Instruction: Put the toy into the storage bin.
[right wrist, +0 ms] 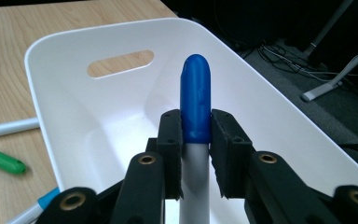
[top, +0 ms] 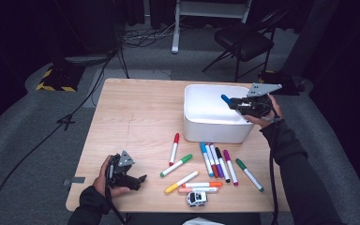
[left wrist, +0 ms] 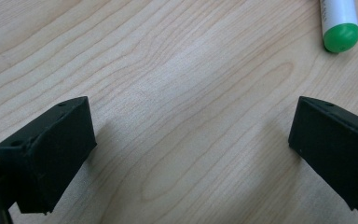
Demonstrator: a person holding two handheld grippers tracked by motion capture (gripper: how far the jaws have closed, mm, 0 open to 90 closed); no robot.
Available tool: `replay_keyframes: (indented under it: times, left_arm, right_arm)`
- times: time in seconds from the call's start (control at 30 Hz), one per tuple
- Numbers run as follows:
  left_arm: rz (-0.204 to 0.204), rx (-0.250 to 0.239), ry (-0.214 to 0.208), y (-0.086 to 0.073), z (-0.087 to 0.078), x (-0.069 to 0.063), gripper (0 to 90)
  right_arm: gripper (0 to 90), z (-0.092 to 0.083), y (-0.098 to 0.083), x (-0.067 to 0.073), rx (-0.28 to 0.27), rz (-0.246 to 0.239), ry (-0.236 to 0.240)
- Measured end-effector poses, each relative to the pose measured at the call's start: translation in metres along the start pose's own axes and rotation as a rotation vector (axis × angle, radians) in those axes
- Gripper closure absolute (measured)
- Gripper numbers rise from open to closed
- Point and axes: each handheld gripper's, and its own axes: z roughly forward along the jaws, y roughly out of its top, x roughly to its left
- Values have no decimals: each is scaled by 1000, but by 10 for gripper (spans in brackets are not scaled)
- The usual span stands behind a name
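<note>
While the right gripper is clenched on the blue-capped marker and holds it over the white bin, the good way, I think, is to bring the marker low inside the walls before letting go, so it does not bounce out. The left gripper rests released on the wooden table, near a green-capped marker. No writing or brand can be read.
</note>
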Motion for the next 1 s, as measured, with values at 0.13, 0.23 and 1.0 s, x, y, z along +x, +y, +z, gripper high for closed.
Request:
replay_keyframes:
  times: [0.13,0.23,1.0]
  left_arm:
    - [0,-1,1,0,0,0,6]
    - [0,-1,1,0,0,0,6]
    - [-1,-3,1,0,0,0,7]
  right_arm:
    - [750,6,-3,-1,31,-7,7]
    - [750,7,-5,0,48,-19,19]
    - [748,-1,-27,8,90,-84,135]
